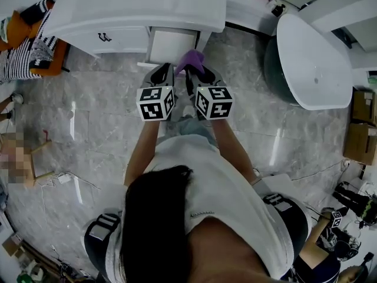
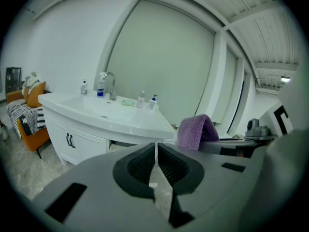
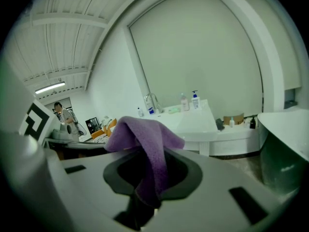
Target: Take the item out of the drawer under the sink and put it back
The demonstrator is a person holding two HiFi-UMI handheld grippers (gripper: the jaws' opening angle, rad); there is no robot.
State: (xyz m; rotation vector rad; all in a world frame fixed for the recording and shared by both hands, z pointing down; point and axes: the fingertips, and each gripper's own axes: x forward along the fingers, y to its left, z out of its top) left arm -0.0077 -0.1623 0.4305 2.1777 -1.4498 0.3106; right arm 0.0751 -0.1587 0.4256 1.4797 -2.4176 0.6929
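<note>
A person stood on the marble floor (image 1: pixel 106 99) facing a white bench (image 1: pixel 177 5) with a sink set in it. Beneath the bench, a drawer (image 1: pixel 171 45) was pulled out. The right tongs (image 1: pixel 195 71) were clamped on a purple cloth (image 1: pixel 191 61), which draped over the tips and hung down between the jaws in the right gripper view. The cloth was held in the air just in front of the open drawer, near its right front corner, and not inside it. The left tongs (image 2: pixel 155 153) were closed with nothing between them, their ribbed pads nearly touching, and sat close beside the right tongs at about the same height. A tap (image 2: pixel 110 83) and several small bottles (image 2: pixel 153 102) stood on the bench behind the basin. A white bathtub (image 1: pixel 312 58) stood to the right, and an orange chair (image 1: pixel 29 40) with a striped cloth stood to the left.
</note>
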